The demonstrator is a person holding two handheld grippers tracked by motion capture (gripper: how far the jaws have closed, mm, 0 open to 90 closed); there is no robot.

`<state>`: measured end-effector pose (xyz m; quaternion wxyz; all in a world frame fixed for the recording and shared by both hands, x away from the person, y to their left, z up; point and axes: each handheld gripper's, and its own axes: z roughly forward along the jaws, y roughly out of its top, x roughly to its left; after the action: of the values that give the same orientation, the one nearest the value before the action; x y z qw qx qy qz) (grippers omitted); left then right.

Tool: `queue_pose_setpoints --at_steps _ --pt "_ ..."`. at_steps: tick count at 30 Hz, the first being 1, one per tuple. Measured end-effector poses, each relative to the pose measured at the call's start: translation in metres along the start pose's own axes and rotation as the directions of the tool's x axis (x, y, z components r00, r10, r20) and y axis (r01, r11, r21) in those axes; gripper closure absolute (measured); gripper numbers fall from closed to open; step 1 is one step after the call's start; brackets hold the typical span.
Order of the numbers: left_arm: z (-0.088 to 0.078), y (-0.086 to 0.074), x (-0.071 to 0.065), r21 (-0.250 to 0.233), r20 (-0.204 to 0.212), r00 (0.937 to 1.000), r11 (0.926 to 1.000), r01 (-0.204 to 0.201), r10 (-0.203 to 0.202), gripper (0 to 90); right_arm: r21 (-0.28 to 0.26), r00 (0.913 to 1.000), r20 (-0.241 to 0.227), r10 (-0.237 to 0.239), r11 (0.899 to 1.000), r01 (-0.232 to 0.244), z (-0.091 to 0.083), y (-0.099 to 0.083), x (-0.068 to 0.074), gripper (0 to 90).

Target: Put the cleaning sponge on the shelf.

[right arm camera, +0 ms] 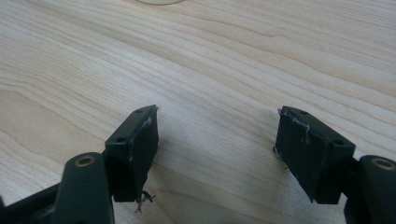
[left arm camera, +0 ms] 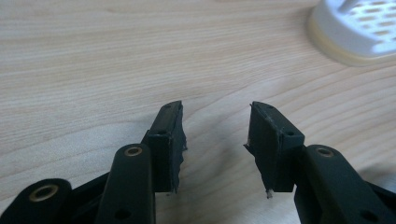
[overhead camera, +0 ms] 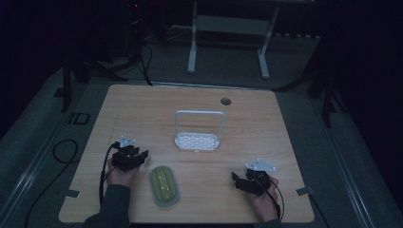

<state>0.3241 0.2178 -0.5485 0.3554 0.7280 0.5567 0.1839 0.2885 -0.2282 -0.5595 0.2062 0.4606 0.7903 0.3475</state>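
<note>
Both tongs sat wide and empty; yellow-green dish (overhead camera: 164, 185), long axis running away from the person, lay just beside left tongs (overhead camera: 133, 156), right tongs (overhead camera: 243, 182) well apart from it.

Overhead camera; two low tabletop (overhead camera: 247, 128) close-ups

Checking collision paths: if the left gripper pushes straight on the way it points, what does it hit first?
Probably nothing soon: the open left gripper faces bare light wooden table. The white perforated plastic rack sits off to one side of that line, though depth is unclear.
</note>
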Motion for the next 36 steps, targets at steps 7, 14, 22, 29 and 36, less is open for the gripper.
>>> queue_pose_setpoints --at_steps 7,14,22,29,36 --pt "-0.021 0.002 -0.01 -0.045 0.043 0.9987 0.9987 -0.026 0.028 59.9 0.0 1.0 0.0 0.0 1.0 0.0 0.0 0.0 0.0 29.6" --pt "-0.037 0.003 -0.022 -0.048 0.093 0.9943 0.9976 -0.049 0.053 67.4 0.001 1.0 0.0 0.0 1.0 0.0 0.0 0.0 0.0 29.5" --pt "-0.054 0.001 -0.042 -0.06 0.156 0.9825 0.9938 -0.093 0.102 82.4 0.001 1.0 0.0 -0.001 1.0 0.001 0.0 0.0 0.0 29.6" --pt "-0.064 0.0 -0.06 -0.056 0.236 0.9618 0.9901 -0.129 0.138 89.6 0.001 1.0 0.0 -0.001 1.0 0.001 0.0 0.0 0.0 29.6" --pt "-0.072 -0.003 -0.087 -0.039 0.309 0.9306 0.9804 -0.193 0.196 89.7 0.001 1.0 0.0 -0.001 1.0 0.001 0.0 0.0 0.0 29.6"
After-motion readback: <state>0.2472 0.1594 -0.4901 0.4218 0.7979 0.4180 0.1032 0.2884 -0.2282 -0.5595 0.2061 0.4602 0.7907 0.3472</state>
